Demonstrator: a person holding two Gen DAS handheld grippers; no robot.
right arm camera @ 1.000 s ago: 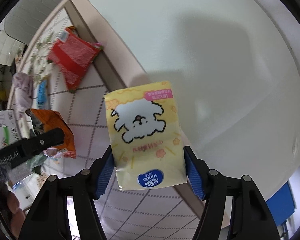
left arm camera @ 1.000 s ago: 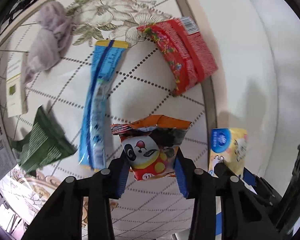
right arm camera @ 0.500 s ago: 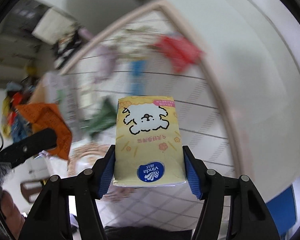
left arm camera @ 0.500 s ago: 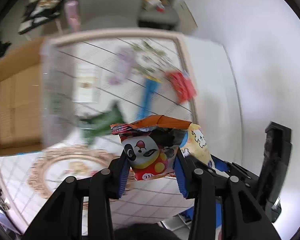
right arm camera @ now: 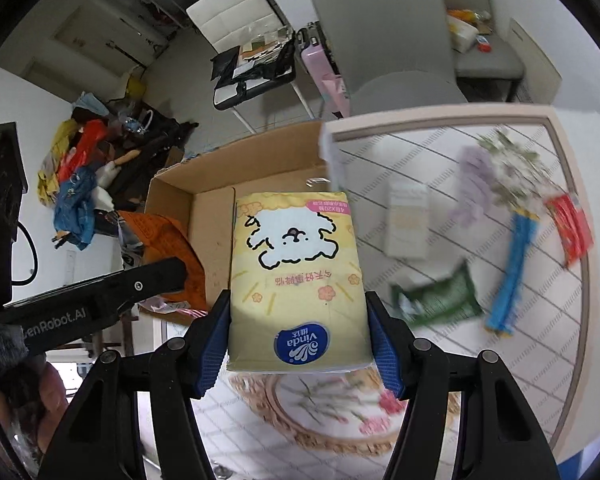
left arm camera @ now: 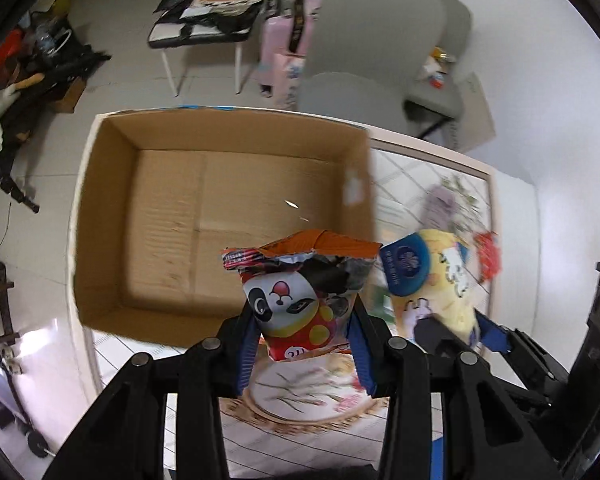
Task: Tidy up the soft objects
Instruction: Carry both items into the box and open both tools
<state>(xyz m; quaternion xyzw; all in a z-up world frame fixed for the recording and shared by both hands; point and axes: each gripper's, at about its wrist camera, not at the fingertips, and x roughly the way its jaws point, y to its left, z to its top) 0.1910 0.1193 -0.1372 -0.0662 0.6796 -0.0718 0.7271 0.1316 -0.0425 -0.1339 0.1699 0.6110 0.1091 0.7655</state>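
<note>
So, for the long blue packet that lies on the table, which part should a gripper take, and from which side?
Grip the blue packet across its narrow width near the middle, coming from above. It lies flat and long, with the green packet near one end, so the middle looks freer.

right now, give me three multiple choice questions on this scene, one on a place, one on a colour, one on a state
1. Where is the cardboard box relative to the panda snack bag?
A. beyond it, open side up
B. under the chair
C. on top of it

2. What main colour is the tissue pack?
A. green
B. yellow
C. purple

3. What state is the box interior in?
A. packed full
B. taped shut
C. nothing visible inside

Answers: 1 A, the left hand-held gripper holds the bag in front of the open box. 2 B, the pack in the right hand-held gripper is yellow with a white dog. 3 C, only the bare cardboard floor shows.
</note>
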